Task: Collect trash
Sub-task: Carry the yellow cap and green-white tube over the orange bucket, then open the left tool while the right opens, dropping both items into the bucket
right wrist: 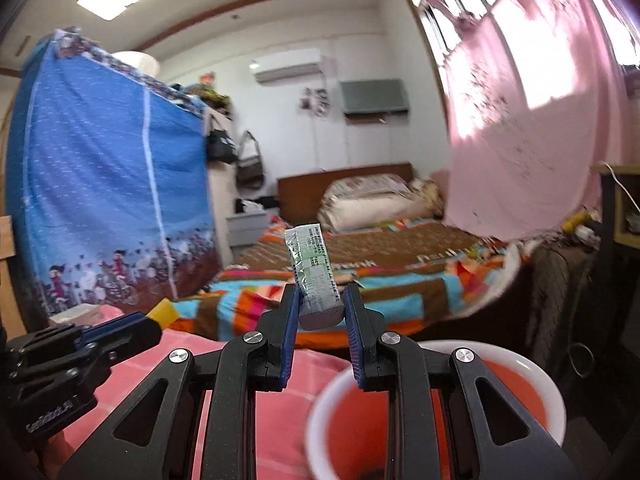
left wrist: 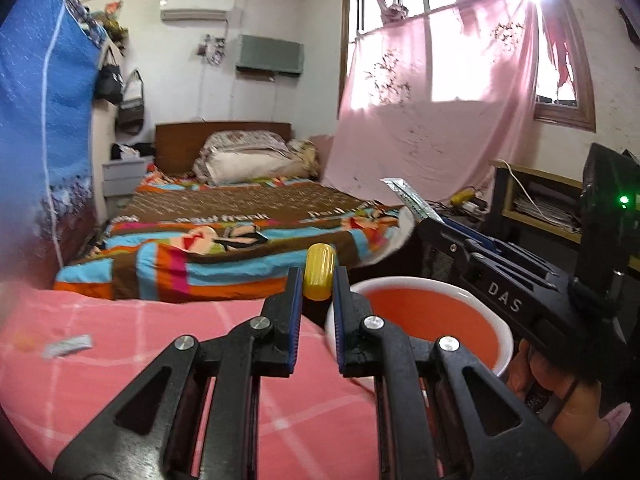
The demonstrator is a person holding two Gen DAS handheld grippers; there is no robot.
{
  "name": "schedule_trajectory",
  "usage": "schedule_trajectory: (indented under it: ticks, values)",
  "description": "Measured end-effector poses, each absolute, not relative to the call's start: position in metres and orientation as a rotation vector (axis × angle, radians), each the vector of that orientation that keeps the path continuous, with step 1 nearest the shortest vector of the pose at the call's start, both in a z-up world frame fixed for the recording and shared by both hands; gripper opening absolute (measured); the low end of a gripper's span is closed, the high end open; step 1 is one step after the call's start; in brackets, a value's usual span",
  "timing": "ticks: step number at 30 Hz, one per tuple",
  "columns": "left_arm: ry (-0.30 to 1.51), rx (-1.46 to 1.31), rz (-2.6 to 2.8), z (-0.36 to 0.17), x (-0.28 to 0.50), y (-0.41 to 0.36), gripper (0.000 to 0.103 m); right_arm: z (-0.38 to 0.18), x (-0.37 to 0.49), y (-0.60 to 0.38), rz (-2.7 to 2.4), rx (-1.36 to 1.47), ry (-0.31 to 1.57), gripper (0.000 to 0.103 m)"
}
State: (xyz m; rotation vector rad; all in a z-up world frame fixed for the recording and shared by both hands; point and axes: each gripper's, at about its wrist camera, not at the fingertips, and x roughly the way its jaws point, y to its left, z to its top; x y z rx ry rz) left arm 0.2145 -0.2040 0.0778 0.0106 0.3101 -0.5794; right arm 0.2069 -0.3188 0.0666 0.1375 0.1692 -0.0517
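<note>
My left gripper [left wrist: 318, 280] is shut on a small yellow plastic cap [left wrist: 319, 271], held above the pink checked cover [left wrist: 120, 360]. My right gripper [right wrist: 322, 300] is shut on a silver-green foil packet [right wrist: 314, 276] that sticks up between its blue pads. A white bin with a red liner [left wrist: 432, 320] stands just right of the left gripper and shows under the right one [right wrist: 532, 372]. The right gripper with its packet [left wrist: 408, 198] is seen from the left wrist view, above the bin's far side. The left gripper [right wrist: 136, 324] with the yellow cap [right wrist: 162, 314] appears at the left of the right wrist view.
A small grey wrapper [left wrist: 68, 346] lies on the pink cover at left, beside an orange scrap [left wrist: 24, 342]. Beyond is a bed with a striped blanket [left wrist: 240, 232], a blue fabric wardrobe [left wrist: 44, 120], a pink curtain [left wrist: 432, 120] and a desk [left wrist: 536, 200] at right.
</note>
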Motion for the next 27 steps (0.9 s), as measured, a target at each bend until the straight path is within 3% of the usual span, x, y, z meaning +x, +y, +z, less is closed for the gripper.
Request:
schedule_trajectory:
  ticks: [12,27]
  values:
    - [0.501,-0.024,-0.665,0.057,0.241,-0.255,0.017,0.041,0.222,-0.358,-0.132,0.188,0.381,0.021]
    - [0.74,-0.072,-0.719,0.025,0.267,-0.282,0.017,0.024,0.233,-0.378,-0.158,0.213,0.504,0.021]
